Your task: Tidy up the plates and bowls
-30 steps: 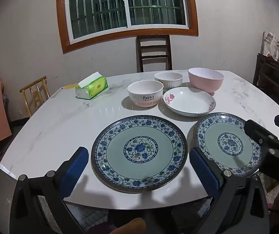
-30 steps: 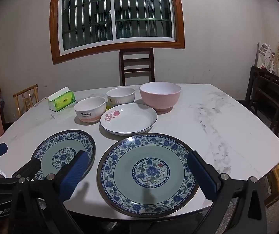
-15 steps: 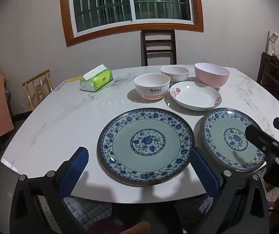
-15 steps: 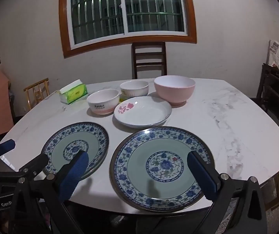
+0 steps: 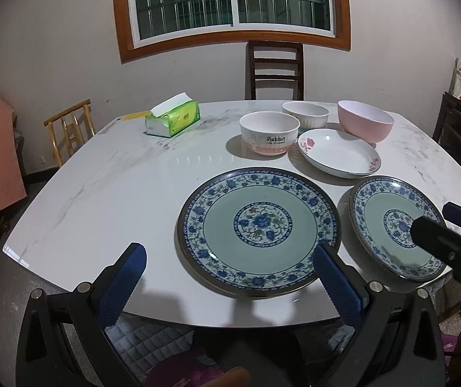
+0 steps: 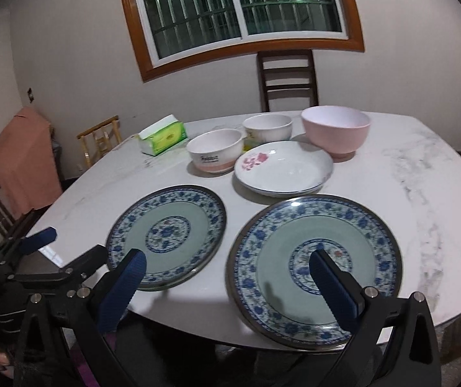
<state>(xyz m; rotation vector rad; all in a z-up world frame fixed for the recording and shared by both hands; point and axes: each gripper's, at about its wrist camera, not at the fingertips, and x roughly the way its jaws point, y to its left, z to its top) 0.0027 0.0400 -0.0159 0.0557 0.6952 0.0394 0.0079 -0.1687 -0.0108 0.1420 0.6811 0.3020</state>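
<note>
**Both tongs wide, nothing gripped**

My left tongs (image 5: 230, 277) stand spread wide and empty, just short of the left blue-patterned plate (image 5: 257, 225) — round, glossy, pale green centre. Beyond it sit a "Rabbit" bowl (image 5: 269, 132), a ribbed white bowl (image 5: 306, 117), a shallow white dish with pink flowers (image 5: 338, 153) and a matte pink bowl (image 5: 364, 122) on the marble table (image 5: 117, 193). My right tongs (image 6: 227, 274) gape equally, bare — their right finger overlaps the right blue-patterned plate (image 6: 314, 267), contact unclear. That plate looks blurred.
</note>
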